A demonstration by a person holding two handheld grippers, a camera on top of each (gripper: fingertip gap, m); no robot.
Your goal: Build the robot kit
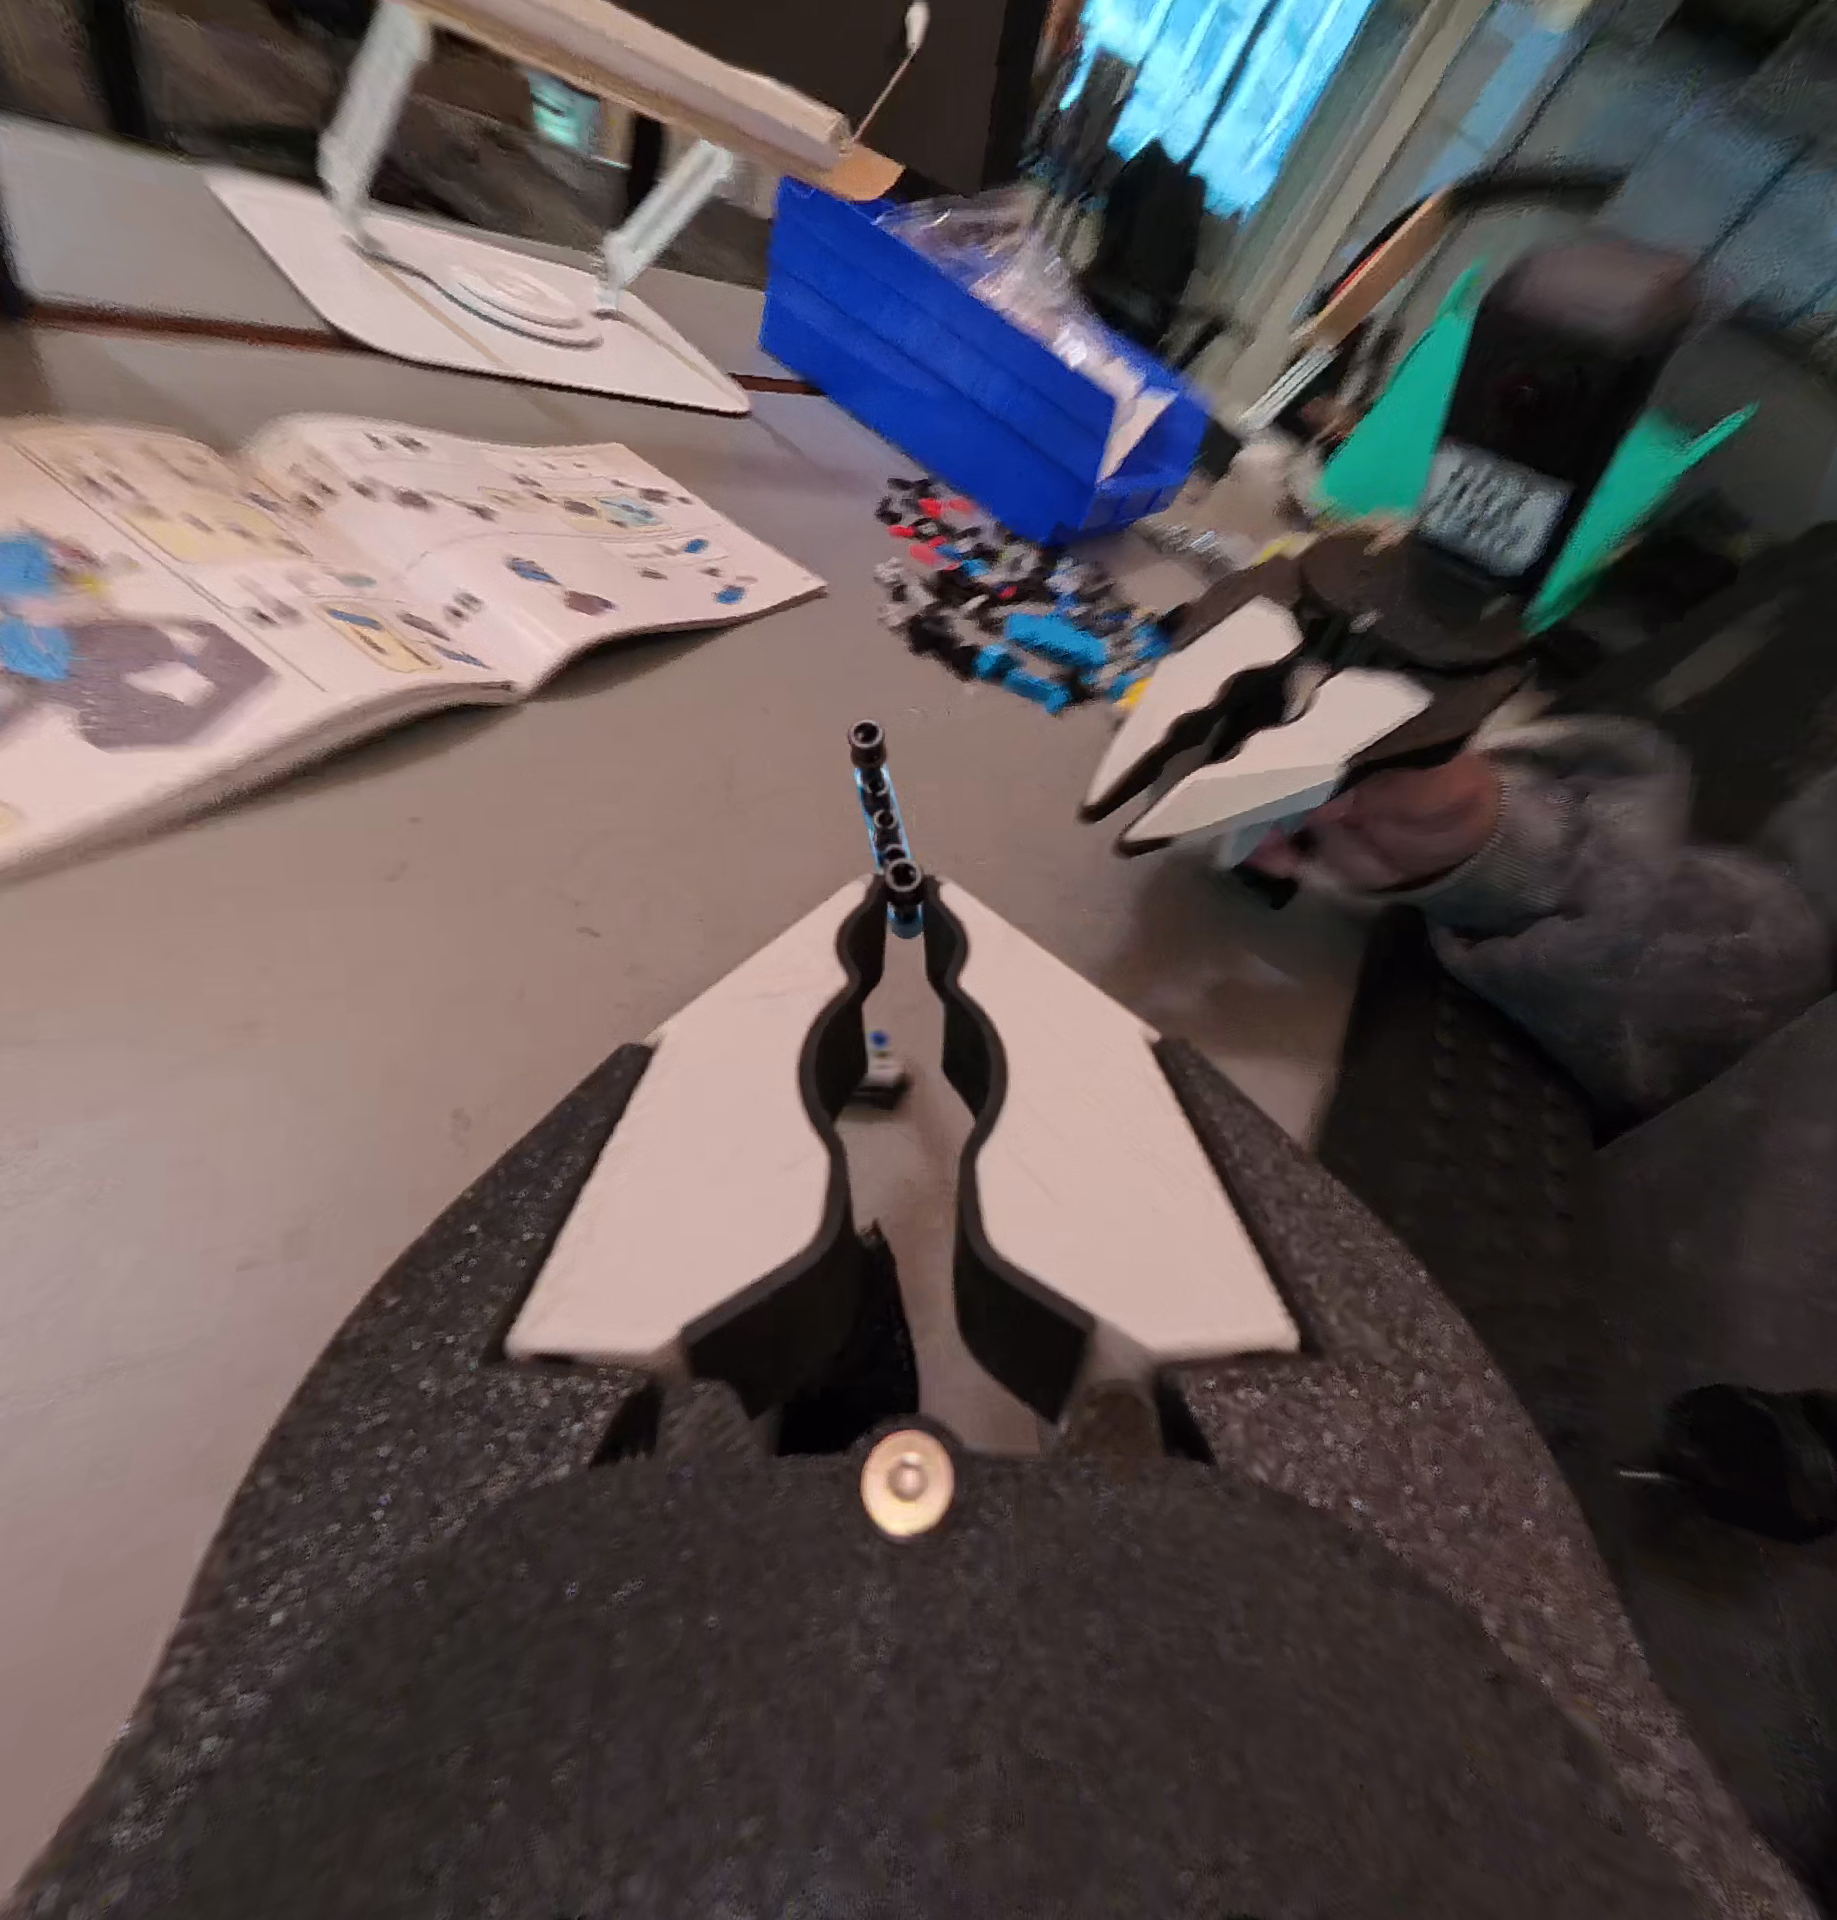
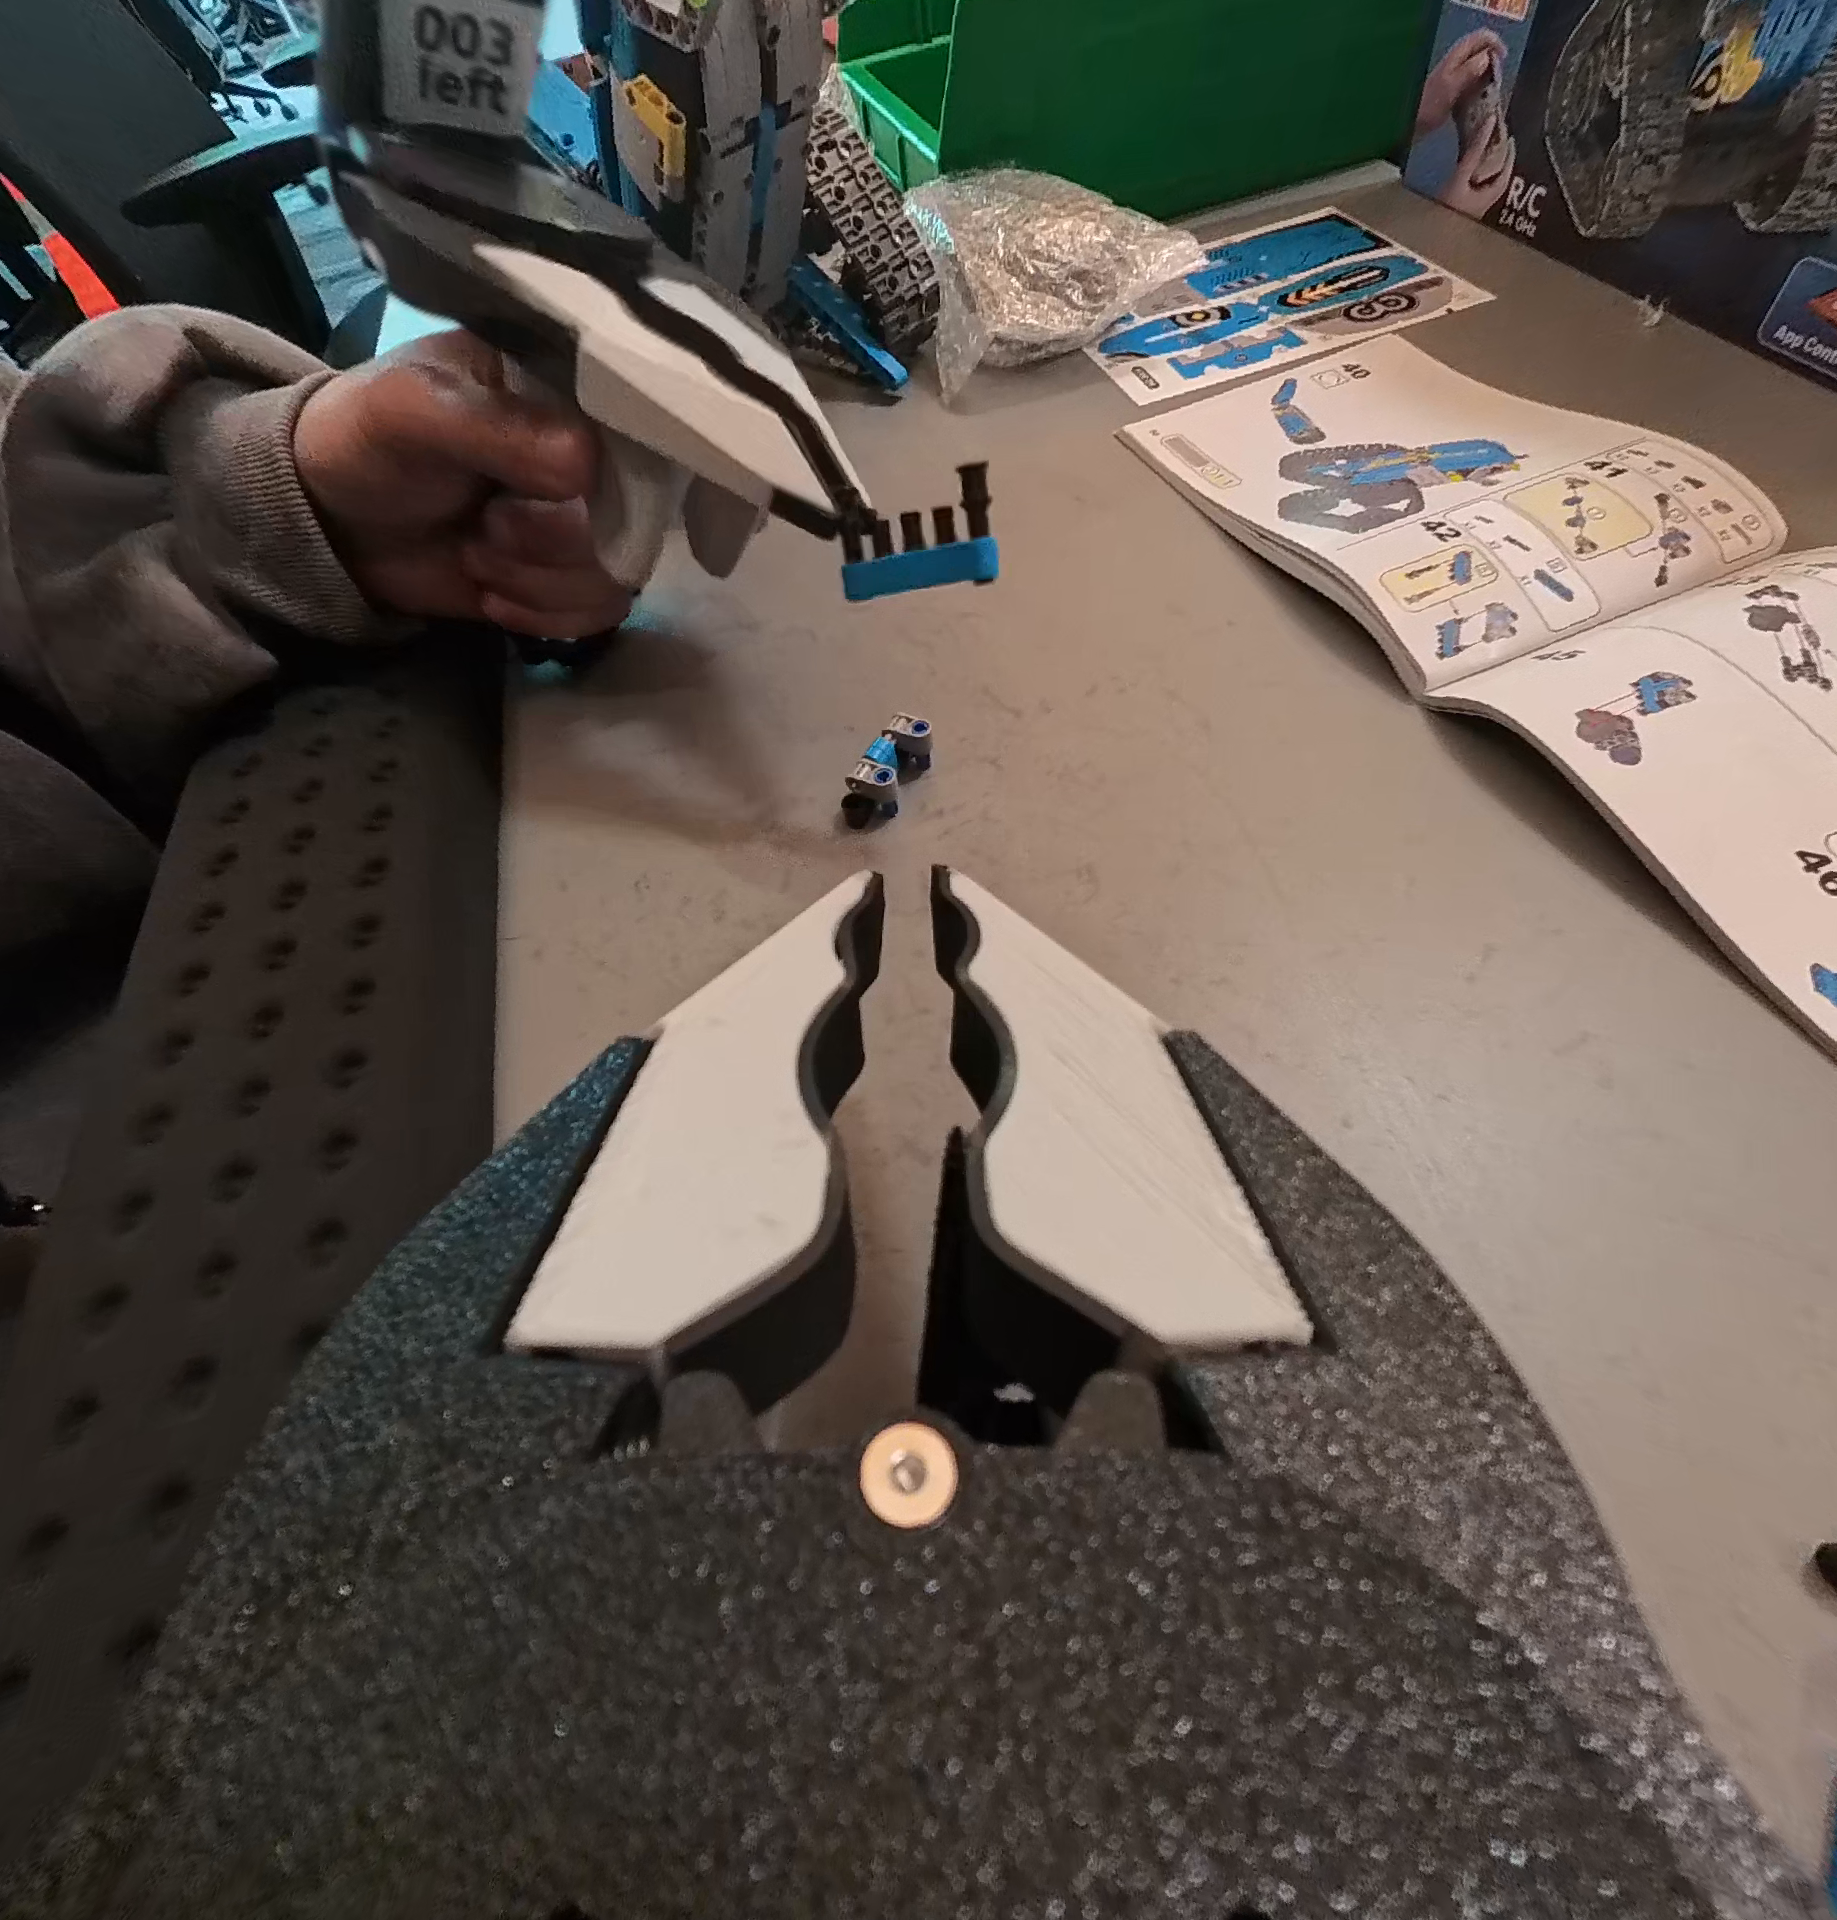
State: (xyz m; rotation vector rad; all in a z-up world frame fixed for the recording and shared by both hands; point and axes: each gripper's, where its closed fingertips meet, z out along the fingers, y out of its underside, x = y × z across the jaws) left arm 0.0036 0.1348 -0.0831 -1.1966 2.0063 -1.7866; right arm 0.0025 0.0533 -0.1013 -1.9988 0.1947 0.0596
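Note:
My left gripper (image 1: 903,896) is shut on a short blue beam (image 1: 881,805) with several black pins in it, held by one end above the grey table (image 1: 478,987). In the right wrist view the left gripper (image 2: 846,509) holds the beam (image 2: 919,569) level, with the pins pointing up. A small grey and blue assembly (image 2: 886,764) lies on the table just ahead of my right gripper (image 2: 906,883), which is slightly open and empty. The assembly also shows between the left fingers (image 1: 883,1070). The right gripper (image 1: 1106,831) hovers to the right of the beam.
An open instruction booklet (image 2: 1516,582) lies on the right, with a sticker sheet (image 2: 1278,307), a crumpled plastic bag (image 2: 1039,260), a green bin (image 2: 1101,94) and a part-built model (image 2: 748,156) behind it. A blue bin (image 1: 955,374) and a pile of loose pieces (image 1: 1018,613) sit farther back.

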